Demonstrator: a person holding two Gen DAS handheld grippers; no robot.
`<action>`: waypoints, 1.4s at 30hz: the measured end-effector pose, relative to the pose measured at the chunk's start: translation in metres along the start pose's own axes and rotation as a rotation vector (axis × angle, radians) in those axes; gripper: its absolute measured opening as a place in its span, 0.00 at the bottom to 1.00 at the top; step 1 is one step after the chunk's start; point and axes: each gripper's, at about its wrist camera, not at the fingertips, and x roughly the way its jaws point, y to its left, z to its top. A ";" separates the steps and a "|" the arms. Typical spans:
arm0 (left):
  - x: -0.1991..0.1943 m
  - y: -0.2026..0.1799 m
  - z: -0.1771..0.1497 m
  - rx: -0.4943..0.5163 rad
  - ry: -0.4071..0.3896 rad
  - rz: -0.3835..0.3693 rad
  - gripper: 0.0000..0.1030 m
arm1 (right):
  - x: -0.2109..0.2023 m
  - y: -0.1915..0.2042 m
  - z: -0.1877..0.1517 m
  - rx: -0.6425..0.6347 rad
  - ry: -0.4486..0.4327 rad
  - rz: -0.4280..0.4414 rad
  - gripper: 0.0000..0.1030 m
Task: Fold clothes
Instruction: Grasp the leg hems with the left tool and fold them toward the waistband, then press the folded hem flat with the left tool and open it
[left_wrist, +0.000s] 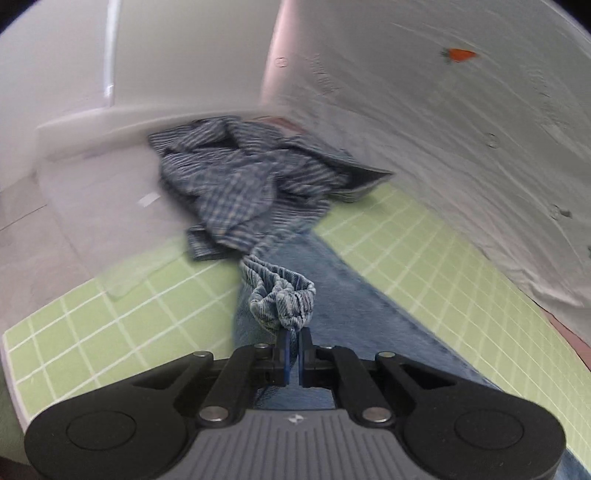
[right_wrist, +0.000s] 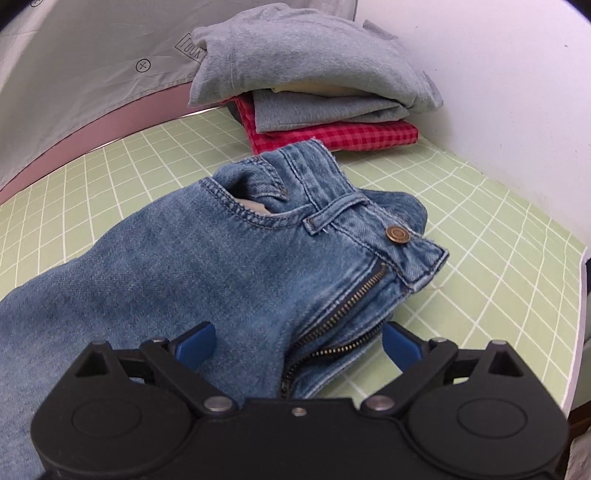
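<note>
Two claws share the jeans on the green gridded bench: the left claw pinches a bunched hem, probably to draw the leg straight. The right claw gapes over the zipper, gripping nothing, while folded clothes wait far behind.

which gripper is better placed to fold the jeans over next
Left, probably: the left gripper is shut on the blue denim jeans' bunched hem, while the right gripper is open at the waistband.

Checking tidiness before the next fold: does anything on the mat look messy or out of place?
Yes. A blue plaid shirt lies crumpled, unfolded, at the far end of the green mat, unlike the neat folded stack. The jeans have their zipper open.
</note>
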 end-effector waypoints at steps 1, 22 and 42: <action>-0.004 -0.014 -0.002 0.035 0.009 -0.038 0.03 | 0.000 0.000 -0.001 0.008 0.003 0.003 0.95; 0.028 -0.115 -0.087 0.498 0.216 -0.296 0.22 | 0.004 -0.004 -0.007 0.070 0.029 0.032 0.95; 0.068 -0.156 -0.095 0.770 0.146 -0.223 0.17 | -0.001 -0.008 -0.007 0.105 0.046 0.030 0.96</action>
